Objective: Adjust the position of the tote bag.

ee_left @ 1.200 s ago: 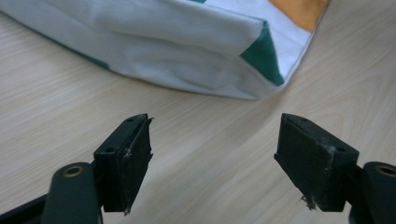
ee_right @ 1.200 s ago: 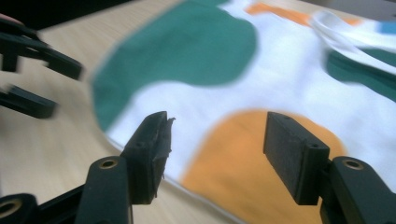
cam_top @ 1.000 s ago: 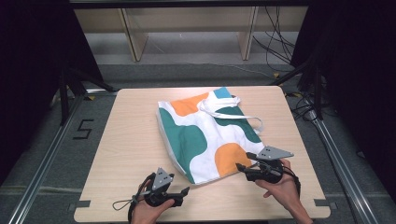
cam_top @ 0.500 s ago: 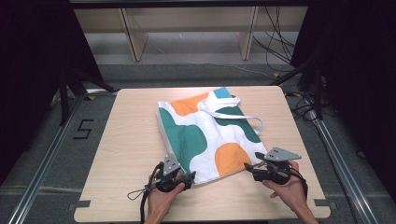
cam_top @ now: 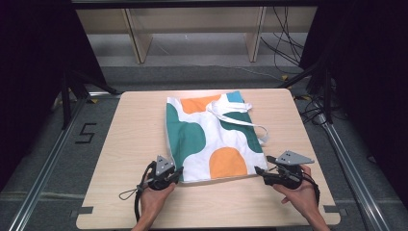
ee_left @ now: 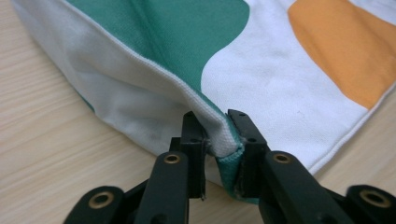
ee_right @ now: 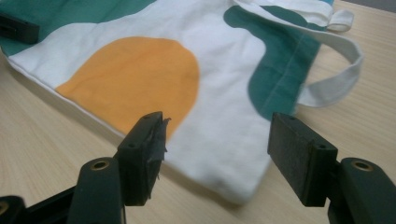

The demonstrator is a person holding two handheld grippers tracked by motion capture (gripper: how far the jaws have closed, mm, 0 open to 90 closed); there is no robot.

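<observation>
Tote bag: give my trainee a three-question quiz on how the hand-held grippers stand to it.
1. True or false: the left hand-held gripper is shut on the tote bag.
2. The right hand-held gripper is: A) open, B) clamped on the strap.
3. What colour is the patch ahead of the right hand-held gripper?

Key: 1 true, on its near corner; 2 A; 3 orange.

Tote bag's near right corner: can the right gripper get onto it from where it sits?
Probably yes. The right gripper has its jaws open with the tote bag corner lying just ahead between them, nothing on the table in the way.
</observation>
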